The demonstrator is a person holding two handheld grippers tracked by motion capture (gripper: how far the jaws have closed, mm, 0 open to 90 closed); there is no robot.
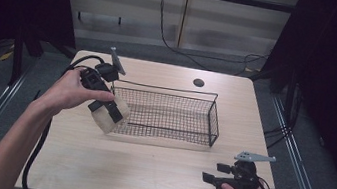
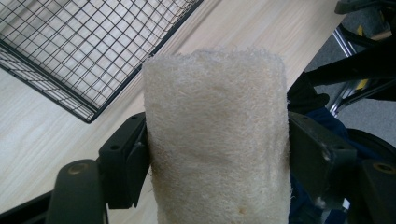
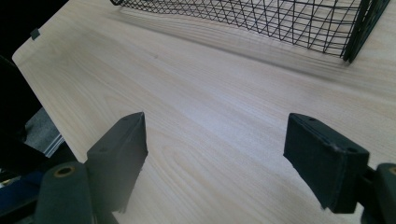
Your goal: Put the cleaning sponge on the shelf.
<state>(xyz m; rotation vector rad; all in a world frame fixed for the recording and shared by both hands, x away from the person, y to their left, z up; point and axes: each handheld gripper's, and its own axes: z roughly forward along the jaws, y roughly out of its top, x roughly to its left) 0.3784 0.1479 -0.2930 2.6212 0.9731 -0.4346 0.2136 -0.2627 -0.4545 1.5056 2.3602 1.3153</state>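
Sponge [image 2: 215,140]: soft, light, likely squashy; clamped mid-body by left gripper [image 1: 106,108] at basket [image 1: 213,116] left end; right gripper [image 3: 224,158] jaws apart.

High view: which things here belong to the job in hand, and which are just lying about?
Belongs to the job:
- cream loofah sponge, clamped in the left claw
- black wire basket, right beside the sponge

Not part of it:
- right claw, open with nothing between its jaws, low over the table
- round hole in the tabletop
- cables on the floor behind
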